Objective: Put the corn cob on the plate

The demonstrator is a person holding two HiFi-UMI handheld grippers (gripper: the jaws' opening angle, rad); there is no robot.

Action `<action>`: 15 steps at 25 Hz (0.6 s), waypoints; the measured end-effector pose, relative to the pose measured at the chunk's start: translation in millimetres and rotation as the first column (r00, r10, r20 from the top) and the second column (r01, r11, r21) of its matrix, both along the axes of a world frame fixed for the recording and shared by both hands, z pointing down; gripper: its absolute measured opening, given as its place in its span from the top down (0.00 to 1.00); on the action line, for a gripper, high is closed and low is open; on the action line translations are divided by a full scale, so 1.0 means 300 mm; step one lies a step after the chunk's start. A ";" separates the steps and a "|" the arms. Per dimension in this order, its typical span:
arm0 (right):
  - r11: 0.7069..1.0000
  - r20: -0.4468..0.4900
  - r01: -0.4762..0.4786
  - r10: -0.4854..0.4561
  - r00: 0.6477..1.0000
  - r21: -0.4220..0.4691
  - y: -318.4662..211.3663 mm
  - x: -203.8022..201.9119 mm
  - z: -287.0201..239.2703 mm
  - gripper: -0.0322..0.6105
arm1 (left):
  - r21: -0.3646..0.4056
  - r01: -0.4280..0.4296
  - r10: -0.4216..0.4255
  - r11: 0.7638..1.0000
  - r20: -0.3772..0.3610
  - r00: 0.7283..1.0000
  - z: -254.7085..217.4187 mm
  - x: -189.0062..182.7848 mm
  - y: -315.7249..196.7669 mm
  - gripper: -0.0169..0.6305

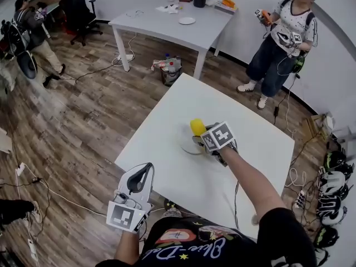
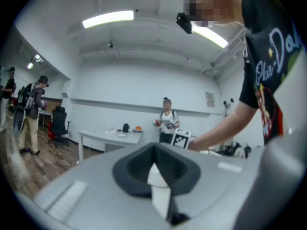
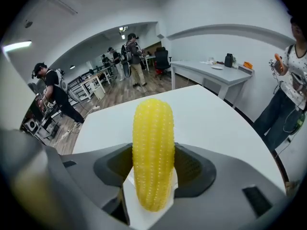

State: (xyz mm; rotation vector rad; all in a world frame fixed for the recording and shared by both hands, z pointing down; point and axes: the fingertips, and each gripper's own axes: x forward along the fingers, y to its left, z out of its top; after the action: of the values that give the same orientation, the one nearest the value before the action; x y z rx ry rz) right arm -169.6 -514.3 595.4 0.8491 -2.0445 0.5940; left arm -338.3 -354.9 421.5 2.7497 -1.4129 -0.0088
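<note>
The corn is pinched between the right tongs' two jaws, which press on its sides; its yellow tip sticks out past them. In the head view it sits over the far edge of the white plate; whether it touches the plate cannot be told. The plate lies near the middle of the white counter. The left tongs are clenched on nothing, their white pads meeting in a point, held over the counter's near left corner, well apart from the plate.
</note>
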 end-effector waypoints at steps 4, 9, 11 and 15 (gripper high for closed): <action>0.997 -0.084 0.063 -0.066 0.994 -0.045 -0.032 -0.019 0.060 0.56 | -0.017 -0.004 0.004 1.000 0.005 1.000 0.012 -0.013 -0.022 0.99; 0.993 -0.133 0.101 -0.108 0.985 -0.059 -0.049 -0.029 0.109 0.56 | -0.060 0.011 -0.011 0.998 0.009 1.000 0.066 -0.044 -0.009 0.99; 0.994 -0.134 0.089 -0.096 0.986 -0.058 -0.055 -0.038 0.131 0.56 | -0.075 0.022 -0.022 0.997 0.010 1.000 0.084 -0.066 -0.005 0.99; 0.994 -0.129 0.087 -0.095 0.987 -0.068 -0.049 -0.053 0.168 0.56 | -0.082 0.040 -0.039 0.996 0.012 0.999 0.091 -0.101 -0.008 0.99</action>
State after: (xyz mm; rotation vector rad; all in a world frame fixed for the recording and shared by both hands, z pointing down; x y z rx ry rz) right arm -185.5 -529.0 645.8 0.7349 -1.9236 0.5339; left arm -368.5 -357.4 448.8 2.6594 -1.4357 0.0606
